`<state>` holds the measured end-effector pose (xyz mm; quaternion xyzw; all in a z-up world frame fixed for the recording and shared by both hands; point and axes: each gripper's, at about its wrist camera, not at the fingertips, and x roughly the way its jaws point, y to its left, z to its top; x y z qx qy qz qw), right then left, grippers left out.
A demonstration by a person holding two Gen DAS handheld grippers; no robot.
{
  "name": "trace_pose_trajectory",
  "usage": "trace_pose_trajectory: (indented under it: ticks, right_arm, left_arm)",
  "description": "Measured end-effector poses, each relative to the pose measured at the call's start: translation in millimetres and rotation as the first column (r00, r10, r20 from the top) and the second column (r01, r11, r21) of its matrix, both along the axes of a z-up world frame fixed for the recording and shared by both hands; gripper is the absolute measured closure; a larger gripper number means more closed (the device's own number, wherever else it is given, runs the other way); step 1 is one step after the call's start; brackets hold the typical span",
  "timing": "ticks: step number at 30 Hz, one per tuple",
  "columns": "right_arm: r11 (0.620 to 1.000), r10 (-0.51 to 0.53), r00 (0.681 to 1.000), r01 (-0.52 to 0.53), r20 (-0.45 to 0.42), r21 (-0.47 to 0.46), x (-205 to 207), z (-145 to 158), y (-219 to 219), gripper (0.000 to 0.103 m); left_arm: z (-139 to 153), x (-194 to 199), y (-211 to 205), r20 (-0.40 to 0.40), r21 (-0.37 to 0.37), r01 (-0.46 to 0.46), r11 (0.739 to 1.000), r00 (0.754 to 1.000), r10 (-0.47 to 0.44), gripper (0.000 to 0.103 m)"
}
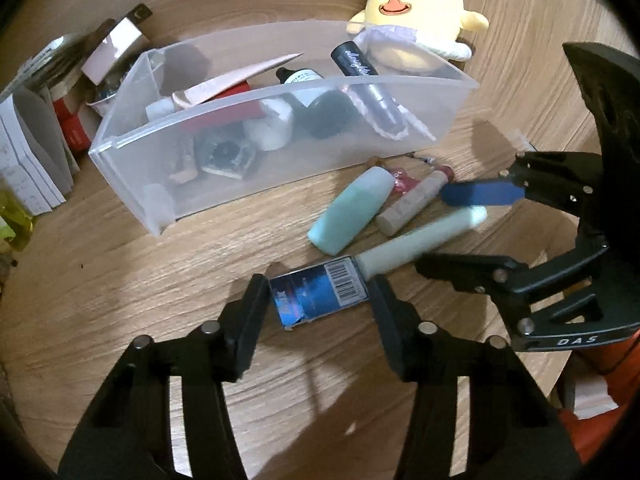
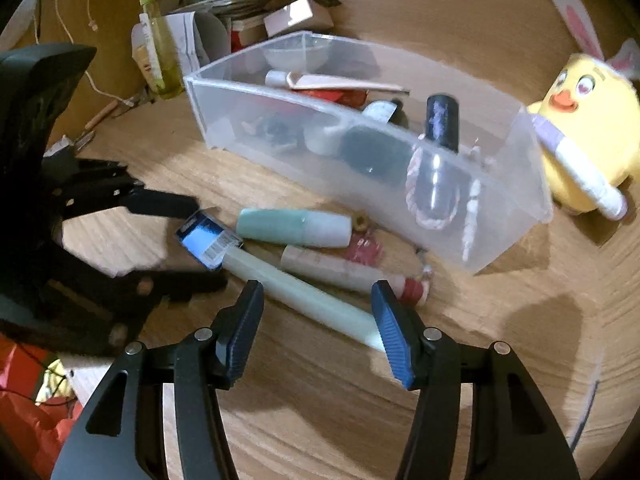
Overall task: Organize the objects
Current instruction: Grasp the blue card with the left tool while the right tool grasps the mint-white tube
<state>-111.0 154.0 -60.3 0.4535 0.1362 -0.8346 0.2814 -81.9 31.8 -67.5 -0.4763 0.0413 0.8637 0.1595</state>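
Observation:
A small blue box with a barcode [image 1: 320, 296] lies on the wooden table [image 1: 120, 280]. My left gripper [image 1: 318, 280] has a fingertip against each of its sides; the right wrist view shows the box [image 2: 208, 240] filling that gap. A long pale green tube [image 2: 304, 292] runs from the box's corner between the fingers of my right gripper [image 2: 318, 284]. That gripper stands open, wider than the tube, and its blue pads [image 2: 394, 332] are apart from it. A teal bottle [image 1: 352, 208] and a beige tube with a red cap [image 1: 408, 208] lie just beyond.
A clear plastic bin [image 1: 360, 80] holding several cosmetics stands behind the loose items. A yellow plush chick [image 1: 416, 16] leans at the bin's far right end. Books and small boxes [image 1: 32, 152] crowd the left edge. A yellow-green bottle [image 2: 156, 48] stands at the back left.

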Motion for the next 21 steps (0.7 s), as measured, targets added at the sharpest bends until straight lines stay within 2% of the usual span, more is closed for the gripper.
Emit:
trace_pose_trajectory:
  ticks: [6, 9, 11, 13, 21]
  right_arm:
    - [1.000, 0.009, 1.000, -0.009, 0.012, -0.016, 4, -4, 2, 0.051]
    - [0.999, 0.018, 1.000, -0.018, 0.005, -0.028, 6, -4, -2, 0.065]
    - [0.999, 0.028, 1.000, -0.028, 0.011, -0.042, 7, -5, -3, 0.082]
    - [0.997, 0.041, 0.999, -0.040, 0.023, -0.062, 8, -5, -5, 0.088]
    - [0.992, 0.019, 1.000, -0.019, -0.006, -0.123, 24, 3, -4, 0.089]
  left_arm:
    - [1, 4, -15, -0.004, 0.031, -0.034, 0.999, 0.999, 0.034, 0.052]
    - [1, 7, -24, -0.001, 0.060, -0.063, 0.996, 0.998, 0.063, 0.052]
    - [2, 8, -29, -0.003, 0.073, -0.084, 0.994, 0.996, 0.084, 0.052]
    - [3, 8, -32, -0.005, 0.088, -0.097, 0.991, 0.995, 0.098, 0.052]
    - [19, 16, -43, -0.058, 0.136, -0.128, 0.982, 0.989, 0.137, 0.052]
